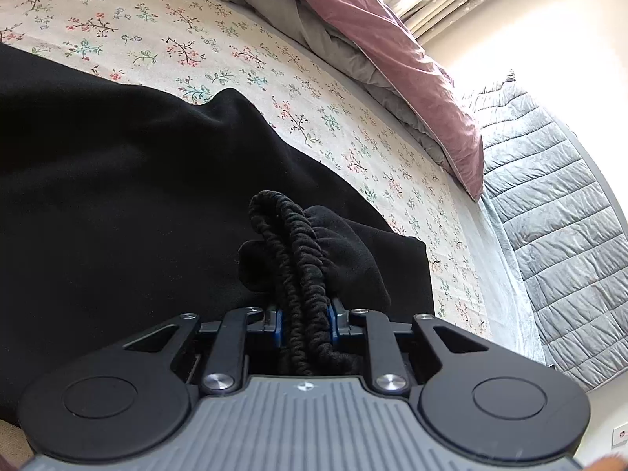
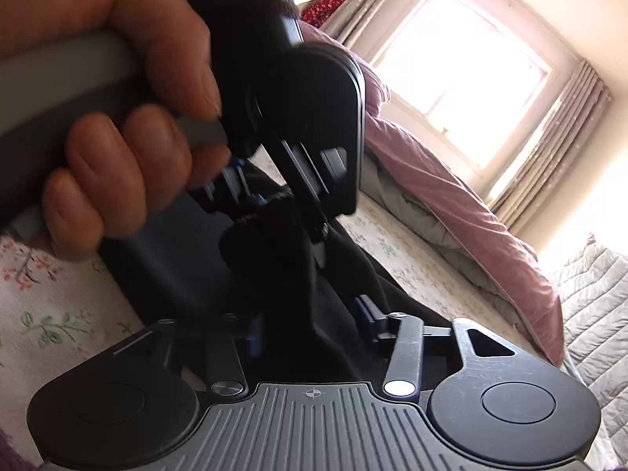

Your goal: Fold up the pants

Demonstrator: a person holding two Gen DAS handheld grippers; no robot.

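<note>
L gripper (image 1: 305, 324) jaws clamped on black pants (image 1: 117, 180) waistband, floral bedsheet (image 1: 235, 59) beneath

Black pants (image 1: 117, 180) on bed, waistband (image 1: 302, 259) bunched up.

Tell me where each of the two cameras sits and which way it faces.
Left wrist: on the left gripper, looking along its fingers over the black pants on the floral sheet toward the pink duvet; the fingers clamp the elastic waistband; no hand shows.
Right wrist: on the right gripper, facing the window; dark cloth sits between its fingers, and the left hand holds the other gripper just ahead.
Shared: pants, sheet, duvet, left gripper.
</note>
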